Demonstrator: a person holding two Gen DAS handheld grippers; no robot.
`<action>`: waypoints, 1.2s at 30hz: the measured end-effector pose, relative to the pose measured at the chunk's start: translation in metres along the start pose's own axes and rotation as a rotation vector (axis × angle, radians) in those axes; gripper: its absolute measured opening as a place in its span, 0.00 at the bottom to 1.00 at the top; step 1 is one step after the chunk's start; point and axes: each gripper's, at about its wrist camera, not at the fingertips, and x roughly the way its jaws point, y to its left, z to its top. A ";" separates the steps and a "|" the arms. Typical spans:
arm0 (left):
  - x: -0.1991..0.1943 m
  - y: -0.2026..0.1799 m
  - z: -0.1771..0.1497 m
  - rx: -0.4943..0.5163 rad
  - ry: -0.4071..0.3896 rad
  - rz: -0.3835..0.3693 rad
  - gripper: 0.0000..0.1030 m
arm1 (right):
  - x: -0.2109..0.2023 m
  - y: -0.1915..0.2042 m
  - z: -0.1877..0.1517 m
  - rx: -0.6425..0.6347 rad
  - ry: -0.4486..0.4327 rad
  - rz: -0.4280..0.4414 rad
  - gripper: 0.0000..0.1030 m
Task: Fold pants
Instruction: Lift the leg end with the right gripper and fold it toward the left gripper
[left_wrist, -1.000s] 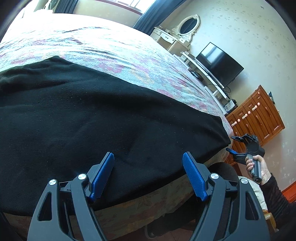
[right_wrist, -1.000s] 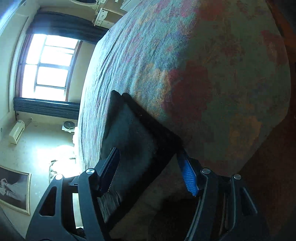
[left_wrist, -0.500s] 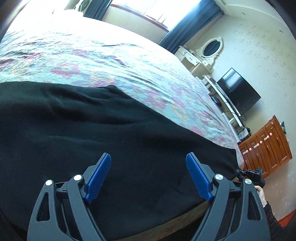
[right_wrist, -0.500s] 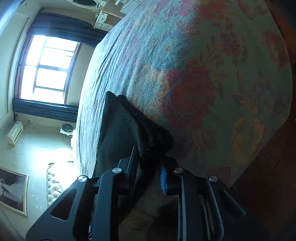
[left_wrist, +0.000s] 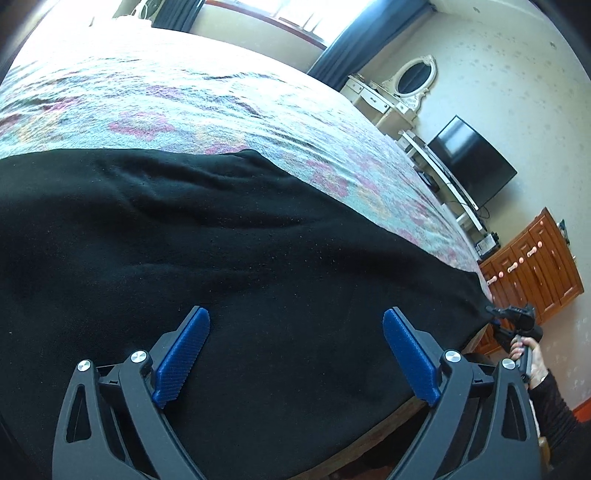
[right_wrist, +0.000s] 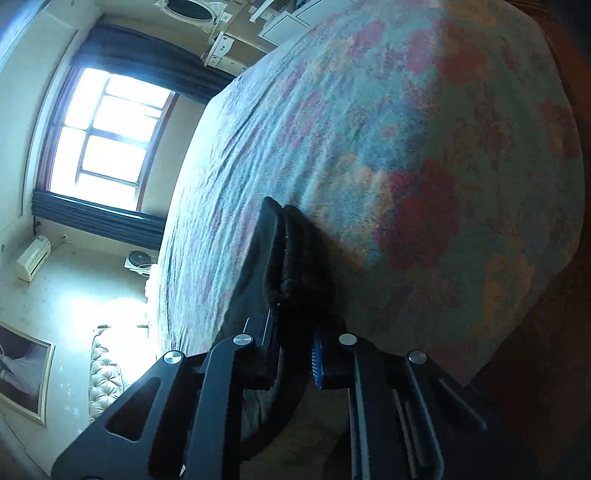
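Jaws of the left gripper (left_wrist: 295, 354) spread wide, gripping nothing, poised over black pants (left_wrist: 221, 258) laid flat along the near edge of a bed (left_wrist: 184, 96) with a floral cover. Jaws of the right gripper (right_wrist: 295, 354) clamped tight on a bunched end of the same pants (right_wrist: 291, 266), at the bed's near corner, cloth pinched thick between the pads. Seen from the left wrist, that right gripper (left_wrist: 511, 317) small and distant at the far right tip of the dark fabric, just off the bed's corner, a hand (left_wrist: 524, 350) wrapped round its handle.

Judged by the lie of the cloth: folding barely under way. Pants spread in one long, mostly smooth band, a few shallow creases toward the far edge, no crosswise fold visible yet. One end secured, the other not in view. Likely left to do: a second grip by the left gripper, then lifting and doubling the length over itself. Layers within the band impossible to count from here.
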 end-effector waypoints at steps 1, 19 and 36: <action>0.001 -0.001 0.000 0.011 0.004 0.002 0.92 | -0.005 0.008 0.002 -0.013 -0.007 0.019 0.12; -0.040 0.023 0.000 -0.100 -0.097 0.035 0.92 | -0.001 0.226 -0.088 -0.542 0.001 0.195 0.12; -0.069 0.058 -0.010 -0.172 -0.146 0.046 0.92 | 0.076 0.306 -0.249 -0.845 0.170 0.220 0.12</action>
